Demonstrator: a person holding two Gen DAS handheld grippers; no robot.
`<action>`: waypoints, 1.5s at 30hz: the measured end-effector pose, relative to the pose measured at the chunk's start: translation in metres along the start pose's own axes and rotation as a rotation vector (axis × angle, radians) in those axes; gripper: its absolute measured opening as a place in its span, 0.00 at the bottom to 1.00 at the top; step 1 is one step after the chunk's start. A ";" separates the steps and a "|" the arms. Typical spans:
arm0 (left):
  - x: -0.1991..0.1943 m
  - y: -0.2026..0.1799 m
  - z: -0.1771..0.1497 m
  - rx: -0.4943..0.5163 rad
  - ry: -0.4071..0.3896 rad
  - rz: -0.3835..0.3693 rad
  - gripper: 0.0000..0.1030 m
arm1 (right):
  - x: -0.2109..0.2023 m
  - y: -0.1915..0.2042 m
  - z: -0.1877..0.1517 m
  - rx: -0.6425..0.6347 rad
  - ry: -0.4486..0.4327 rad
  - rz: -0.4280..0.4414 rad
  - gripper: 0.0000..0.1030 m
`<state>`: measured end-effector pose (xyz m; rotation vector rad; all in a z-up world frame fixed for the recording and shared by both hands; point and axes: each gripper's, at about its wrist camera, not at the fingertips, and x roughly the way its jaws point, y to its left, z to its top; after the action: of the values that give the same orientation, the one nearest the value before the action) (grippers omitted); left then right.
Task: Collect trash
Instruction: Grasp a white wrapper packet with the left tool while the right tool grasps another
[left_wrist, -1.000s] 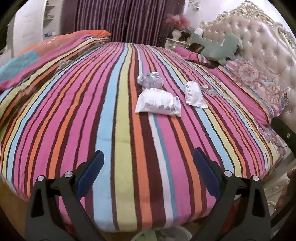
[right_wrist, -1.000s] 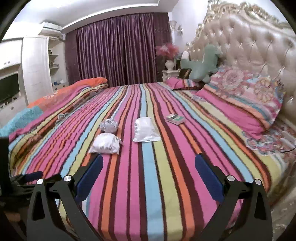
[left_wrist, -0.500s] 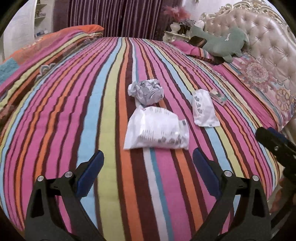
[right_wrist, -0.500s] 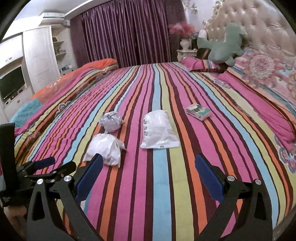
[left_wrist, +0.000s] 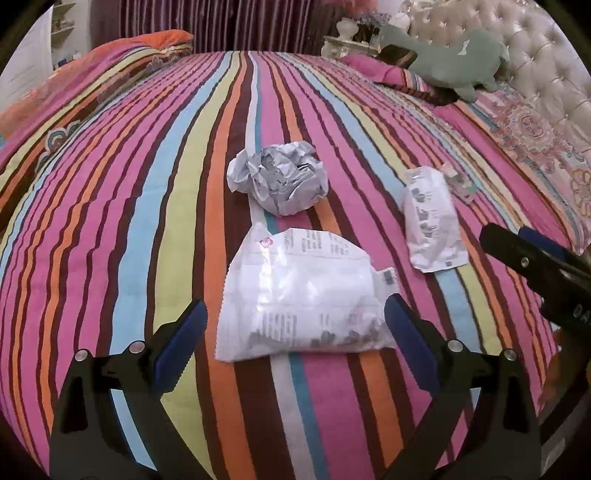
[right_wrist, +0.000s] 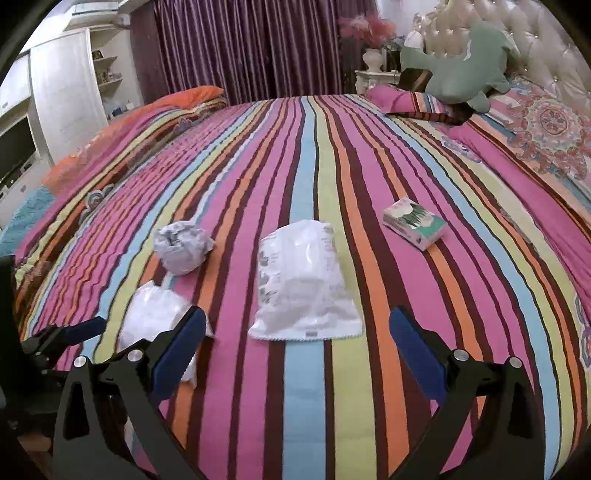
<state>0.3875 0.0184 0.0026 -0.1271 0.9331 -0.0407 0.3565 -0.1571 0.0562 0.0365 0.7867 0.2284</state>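
Trash lies on a striped bedspread (left_wrist: 110, 206). In the left wrist view a puffy white plastic bag (left_wrist: 301, 295) sits just ahead of my open left gripper (left_wrist: 295, 332), its near end between the blue pads. Beyond it rests a crumpled paper ball (left_wrist: 282, 179), and to the right a flat white wrapper (left_wrist: 432, 218). In the right wrist view my open right gripper (right_wrist: 297, 343) hovers just short of that flat wrapper (right_wrist: 303, 280). The paper ball (right_wrist: 183, 245) and the puffy bag (right_wrist: 155, 321) lie to its left, a small green tissue pack (right_wrist: 413, 223) to its right.
A green plush toy (right_wrist: 461, 70) and patterned pillows (right_wrist: 546, 125) lie against the tufted headboard (left_wrist: 535, 62) at right. Purple curtains (right_wrist: 240, 48) hang behind the bed. A white cabinet (right_wrist: 62, 88) stands at left. A folded orange blanket (right_wrist: 184, 99) sits at the far corner.
Both grippers have moved forward over the bed, closing in on the trash. The left one has come up to the puffy bag, the right one to the flat wrapper. Both stay open.
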 end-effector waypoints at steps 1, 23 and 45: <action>0.002 0.000 0.002 0.001 0.004 0.002 0.91 | 0.006 0.000 0.001 -0.006 0.007 -0.001 0.92; 0.050 -0.034 0.024 0.036 0.093 -0.044 0.91 | 0.088 -0.008 0.019 -0.046 0.083 0.004 0.92; 0.033 -0.034 0.011 0.012 0.025 -0.123 0.37 | 0.070 -0.024 -0.007 0.070 0.121 0.056 0.67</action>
<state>0.4167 -0.0178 -0.0129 -0.1731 0.9487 -0.1615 0.4042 -0.1655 -0.0005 0.1118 0.9152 0.2578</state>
